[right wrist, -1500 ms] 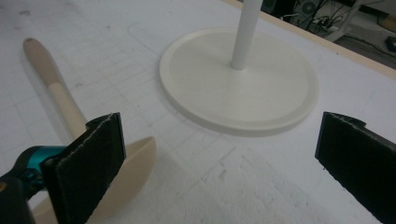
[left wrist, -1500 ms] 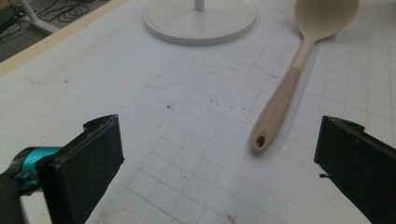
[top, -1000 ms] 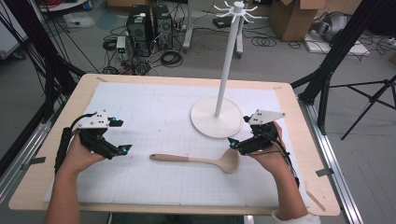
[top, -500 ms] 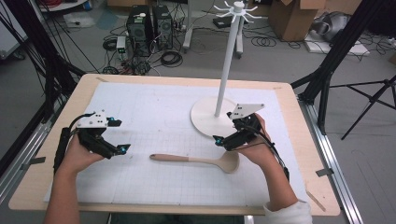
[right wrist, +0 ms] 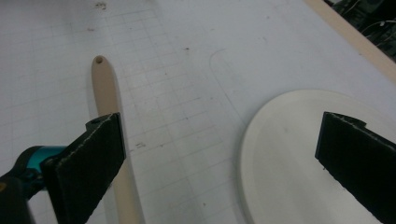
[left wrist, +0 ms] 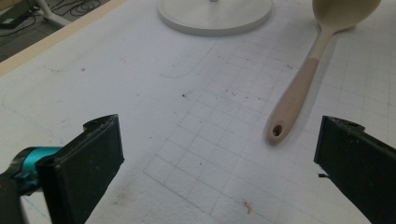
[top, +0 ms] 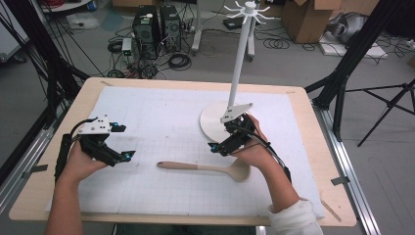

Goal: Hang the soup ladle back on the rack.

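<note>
A beige ladle (top: 200, 167) lies flat on the white gridded mat (top: 161, 112), bowl to the right, handle with a hole at its end pointing left. Behind it stands a white rack with a round base (top: 211, 123) and a tall pole (top: 238, 63) topped by hooks. My right gripper (top: 220, 137) is open, low over the mat between the base's front edge and the ladle's handle; its own view has the handle (right wrist: 105, 88) by the left jaw and the base (right wrist: 289, 154) by the right. My left gripper (top: 122, 142) is open at the mat's left, empty, facing the handle end (left wrist: 299, 88).
The mat covers most of a wooden table (top: 58, 161). Black frame posts (top: 342, 63) and a tripod stand to the right of the table. On the floor behind are a computer tower (top: 147, 27), cables and cardboard boxes (top: 306, 17).
My right gripper has moved left and slightly away from the ladle's bowl to the front edge of the rack's base. The left gripper and ladle have stayed put.
</note>
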A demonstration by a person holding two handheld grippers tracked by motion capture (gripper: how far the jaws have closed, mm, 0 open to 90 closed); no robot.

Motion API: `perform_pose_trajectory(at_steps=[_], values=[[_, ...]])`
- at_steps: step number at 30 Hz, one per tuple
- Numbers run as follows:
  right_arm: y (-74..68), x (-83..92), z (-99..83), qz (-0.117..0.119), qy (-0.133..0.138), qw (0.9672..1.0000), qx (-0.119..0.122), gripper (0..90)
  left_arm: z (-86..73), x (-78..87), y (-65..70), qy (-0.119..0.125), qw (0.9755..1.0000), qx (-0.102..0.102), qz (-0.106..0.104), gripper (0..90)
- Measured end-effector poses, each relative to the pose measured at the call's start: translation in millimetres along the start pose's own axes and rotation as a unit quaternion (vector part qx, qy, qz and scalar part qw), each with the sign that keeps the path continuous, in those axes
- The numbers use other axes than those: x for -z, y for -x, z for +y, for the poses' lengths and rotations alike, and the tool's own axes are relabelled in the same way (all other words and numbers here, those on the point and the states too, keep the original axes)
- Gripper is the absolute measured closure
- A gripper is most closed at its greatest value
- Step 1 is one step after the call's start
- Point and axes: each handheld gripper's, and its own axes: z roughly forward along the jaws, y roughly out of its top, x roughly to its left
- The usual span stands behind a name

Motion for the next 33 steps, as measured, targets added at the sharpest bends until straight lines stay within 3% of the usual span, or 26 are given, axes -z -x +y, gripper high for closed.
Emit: perform_pose_trajectory(at_steps=[11, 18, 27, 33], values=[[-5.7, -37.9, 5.1, 0.039, -0.044, 0.9982, 0.011, 0.5, 0.3, -1.5, 1.1, 0.001, 1.0, 0.001, 0.003, 1.7], [-14.9, -49.9, 7.8, 0.064, -0.066, 0.9956, 0.021, 0.5, 1.0, 2.3, 1.1, 0.009, 0.9999, -0.001, 0.007, 1.7], [-26.6, -72.4, 5.5, 0.094, -0.11, 0.9885, 0.044, 0.4, 0.8, -1.0, 1.2, 0.002, 1.0, 0.0, 0.006, 1.7], [-38.1, -81.3, 3.3, 0.114, -0.146, 0.9808, 0.06, 0.5, 1.4, 0.5, 2.0, 0.004, 1.0, -0.004, 0.006, 1.7]])
